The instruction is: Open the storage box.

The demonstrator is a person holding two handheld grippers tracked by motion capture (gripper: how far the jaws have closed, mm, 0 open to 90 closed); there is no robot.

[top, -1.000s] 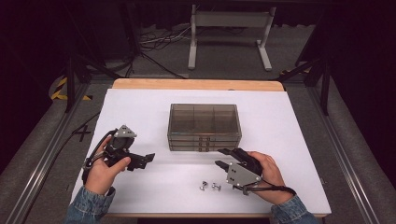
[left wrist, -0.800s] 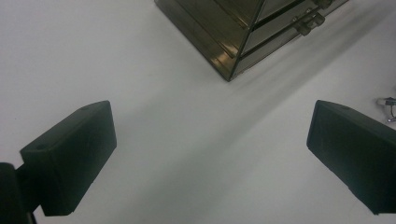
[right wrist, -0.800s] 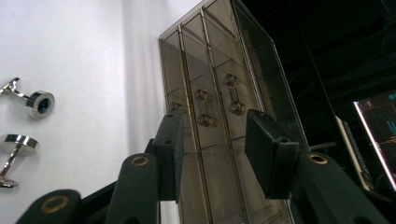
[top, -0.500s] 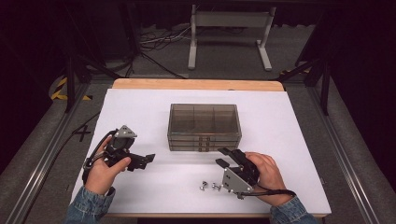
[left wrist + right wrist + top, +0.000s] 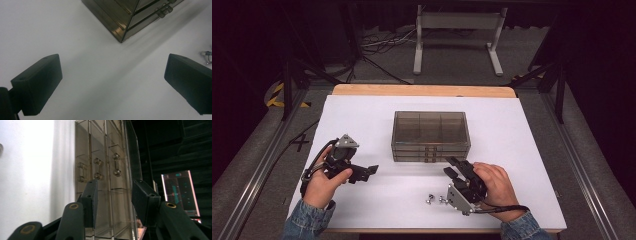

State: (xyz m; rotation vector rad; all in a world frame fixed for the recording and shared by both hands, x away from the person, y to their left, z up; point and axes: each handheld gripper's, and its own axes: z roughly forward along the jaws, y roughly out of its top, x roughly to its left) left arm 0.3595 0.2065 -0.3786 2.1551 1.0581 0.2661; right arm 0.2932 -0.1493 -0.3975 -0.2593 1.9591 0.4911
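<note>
Right gripper rolled sideways, jaws apart, facing drawer box

Denim sleeves, black claws

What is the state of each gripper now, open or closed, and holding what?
Left gripper: open, holding nothing, above the white table.
Right gripper: open, holding nothing, pointed at the smoky transparent plastic drawer box.
</note>
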